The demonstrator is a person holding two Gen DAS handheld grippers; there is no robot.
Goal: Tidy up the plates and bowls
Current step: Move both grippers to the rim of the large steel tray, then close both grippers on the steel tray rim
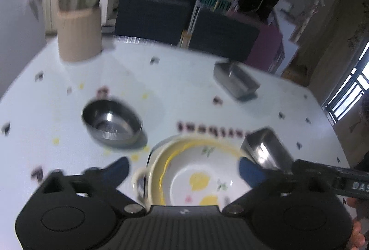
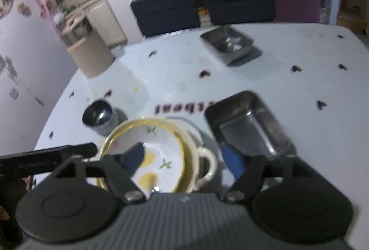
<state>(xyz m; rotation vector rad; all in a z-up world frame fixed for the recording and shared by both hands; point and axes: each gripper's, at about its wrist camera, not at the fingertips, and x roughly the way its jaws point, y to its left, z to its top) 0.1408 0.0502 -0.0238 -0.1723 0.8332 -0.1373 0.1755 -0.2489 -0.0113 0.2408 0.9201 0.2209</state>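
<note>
Closest to the lens was the left hand-held gripper (image 1: 183, 168), its blue-tipped jaws spread wide with nothing pinched, hovering over the stacked dishes. The right hand-held gripper (image 2: 184, 157) looked the same: jaws apart, one blue fingertip (image 2: 135, 156) over the top plate, the other off to the side by the handle, gripping nothing.

Biggest thing was the white counter (image 2: 299, 116) with little dark stickers all over it. On it, near the edge, sat the pile: a flowery yellow-rimmed plate (image 2: 159, 146) nested on more yellow-rimmed dishes, all on a cream handled bowl (image 2: 208, 164). Just beside it was a steel rectangular tray (image 2: 249, 125), and a second steel tray (image 2: 228, 42) sat well apart at the far side. A round steel bowl (image 1: 111, 122) stood near the pile's other side. A beige ribbed container (image 1: 79, 31) was at the far corner.
</note>
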